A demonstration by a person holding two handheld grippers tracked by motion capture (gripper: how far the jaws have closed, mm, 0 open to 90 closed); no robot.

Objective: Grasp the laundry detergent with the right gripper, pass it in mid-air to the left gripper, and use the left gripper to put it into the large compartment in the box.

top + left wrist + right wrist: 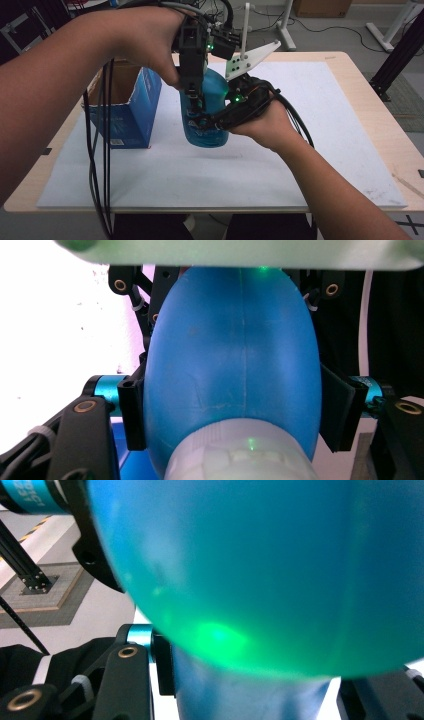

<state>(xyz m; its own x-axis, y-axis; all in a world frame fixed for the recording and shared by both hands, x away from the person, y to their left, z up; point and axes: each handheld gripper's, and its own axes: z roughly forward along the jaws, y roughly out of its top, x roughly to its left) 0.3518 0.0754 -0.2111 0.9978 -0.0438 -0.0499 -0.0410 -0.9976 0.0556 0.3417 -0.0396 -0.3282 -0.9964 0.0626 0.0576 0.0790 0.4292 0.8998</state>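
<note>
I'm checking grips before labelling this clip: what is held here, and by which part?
A blue bottle. The right hand-held gripper is shut on its narrow neck; the left hand-held gripper clamps the sides of its wide body.

Count: 1 blue bottle [207, 117], between the jaws of both grippers. 1 blue carton [131, 107], well off to the side of both jaw pairs. 2 grippers: left gripper [196, 107], right gripper [212, 122].

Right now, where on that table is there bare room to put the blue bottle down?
The white mat lies bare right of the bottle and along its near edge in front of the box. The back left is crowded: box, bottle and both tongs, left and right.
</note>
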